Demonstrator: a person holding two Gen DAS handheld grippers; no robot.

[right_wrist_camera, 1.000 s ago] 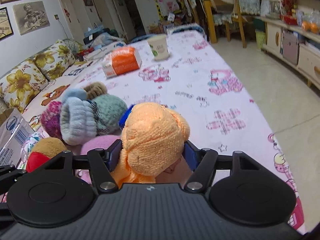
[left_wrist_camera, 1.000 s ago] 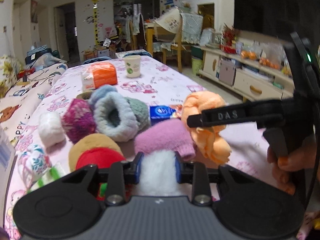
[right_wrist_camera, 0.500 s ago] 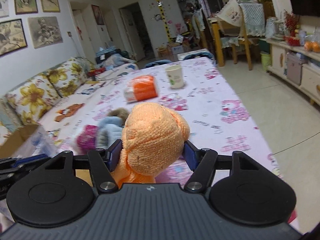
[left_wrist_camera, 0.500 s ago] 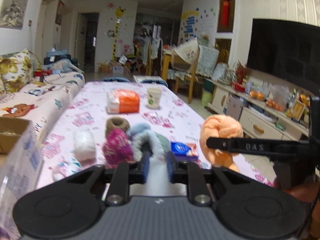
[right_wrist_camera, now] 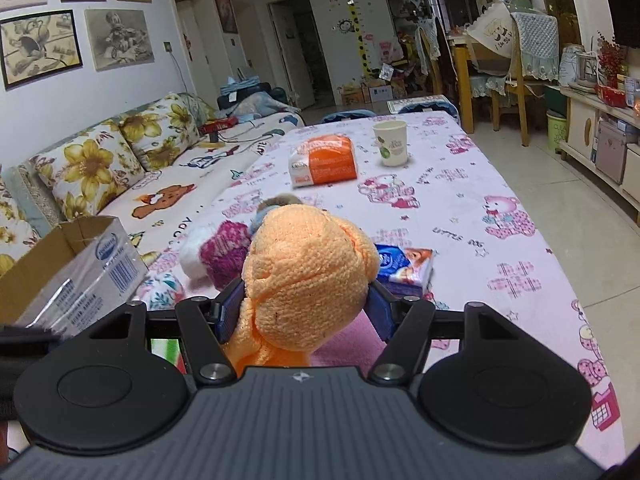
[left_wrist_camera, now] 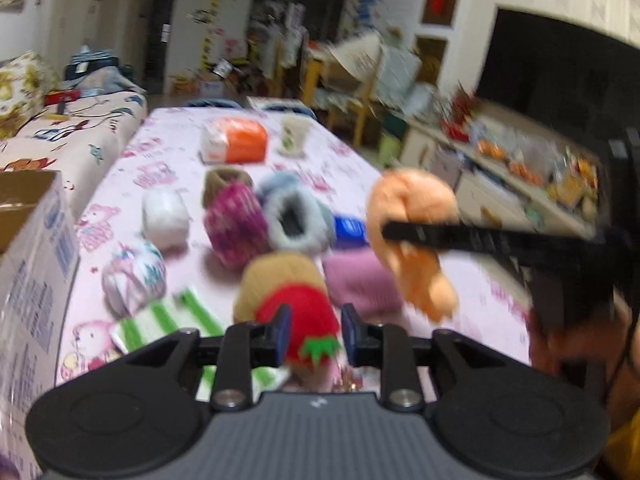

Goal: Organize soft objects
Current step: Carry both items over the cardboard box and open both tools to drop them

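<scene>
We see the right gripper (right_wrist_camera: 306,310) with its jaws pinching the orange knit bundle (right_wrist_camera: 308,276) above the near table (right_wrist_camera: 460,208). The left gripper (left_wrist_camera: 314,334) has just been opening its jaws; they stand slightly spread, nothing held, over the red-and-tan plush (left_wrist_camera: 296,304).

Table (right_wrist_camera: 520,184): soft bundles (left_wrist_camera: 236,224) lay clustered at its near end, tissue pack (right_wrist_camera: 404,270) just right of them; bread bag (right_wrist_camera: 324,162) and paper cup (right_wrist_camera: 390,144) stood toward its far end; cardboard box (right_wrist_camera: 76,268) off its left edge.
</scene>
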